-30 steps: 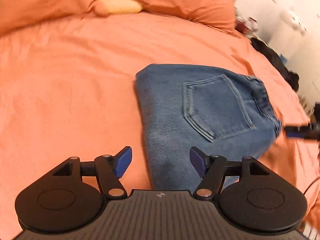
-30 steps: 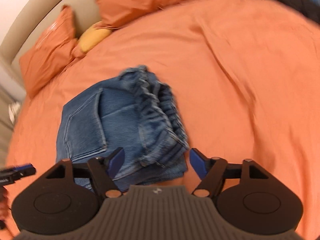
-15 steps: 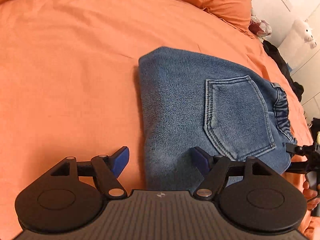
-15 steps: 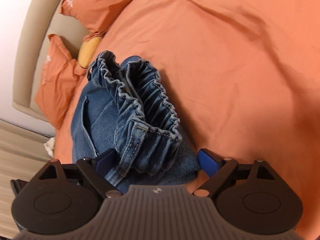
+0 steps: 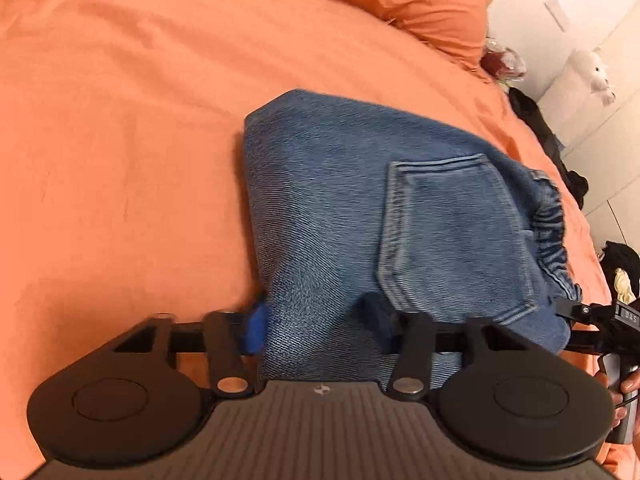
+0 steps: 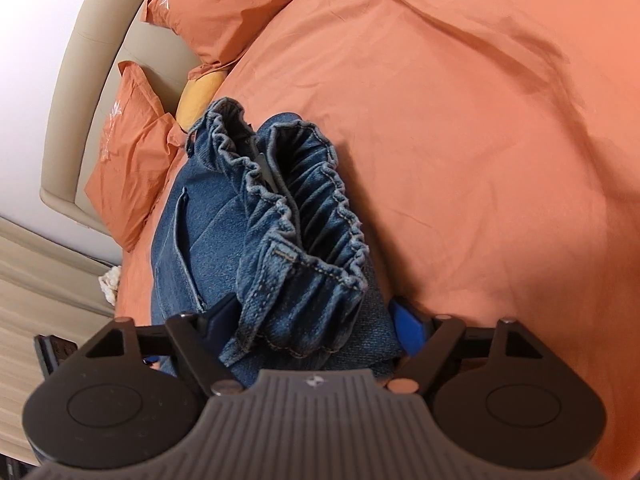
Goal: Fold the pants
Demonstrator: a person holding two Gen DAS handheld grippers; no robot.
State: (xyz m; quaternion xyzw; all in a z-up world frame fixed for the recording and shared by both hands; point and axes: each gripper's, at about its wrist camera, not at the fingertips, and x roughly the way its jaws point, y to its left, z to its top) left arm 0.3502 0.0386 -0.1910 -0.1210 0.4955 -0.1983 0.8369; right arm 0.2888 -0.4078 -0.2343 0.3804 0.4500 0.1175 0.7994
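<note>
The folded blue denim pants lie on the orange bed sheet, back pocket up, elastic waistband at the right. My left gripper is open and straddles the folded stack's near left corner, one blue pad at the fabric's left edge, the other on top. In the right wrist view the pants show their gathered waistband. My right gripper is open with the waistband end of the stack between its fingers. The right gripper also shows in the left wrist view at the pants' right edge.
Orange pillows and a yellow cushion lie at the head of the bed by a beige headboard. Dark clothes and a white plush toy sit beyond the bed's right side.
Both grippers have moved in onto the pants. The left now straddles the near left corner; the right has the waistband end between its fingers. Both stay open.
</note>
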